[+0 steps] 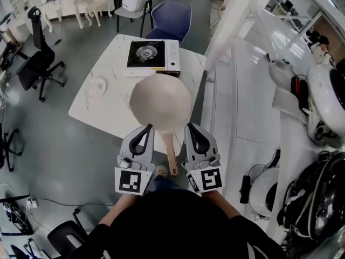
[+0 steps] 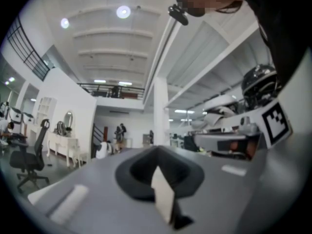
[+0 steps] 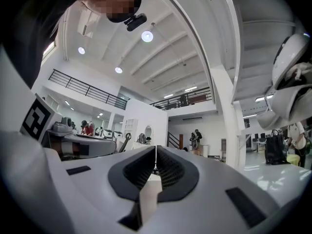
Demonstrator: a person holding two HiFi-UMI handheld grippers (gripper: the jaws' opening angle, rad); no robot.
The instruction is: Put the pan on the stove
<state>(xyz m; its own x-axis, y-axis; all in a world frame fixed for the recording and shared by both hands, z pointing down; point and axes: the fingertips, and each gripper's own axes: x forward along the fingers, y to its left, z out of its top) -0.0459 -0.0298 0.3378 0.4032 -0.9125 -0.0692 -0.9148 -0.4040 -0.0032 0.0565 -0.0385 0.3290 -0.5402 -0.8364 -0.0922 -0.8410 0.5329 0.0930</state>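
A beige round pan (image 1: 160, 102) lies on the white table (image 1: 108, 112), near its front edge. Its wooden handle (image 1: 171, 156) points toward me and runs between my two grippers. The portable gas stove (image 1: 153, 55) stands at the table's far side, beyond the pan. My left gripper (image 1: 144, 129) is shut and holds nothing, just left of the handle. My right gripper (image 1: 193, 128) is also shut and holds nothing, just right of it. In the left gripper view the left gripper (image 2: 158, 172) shows pressed-together jaws against the room. The right gripper (image 3: 155, 167) looks the same in its own view.
A small clear dish (image 1: 96, 85) sits on the table's left part. A blue chair (image 1: 171, 18) stands behind the table and a black office chair (image 1: 38, 53) at the far left. White benches with equipment (image 1: 253, 90) run along the right.
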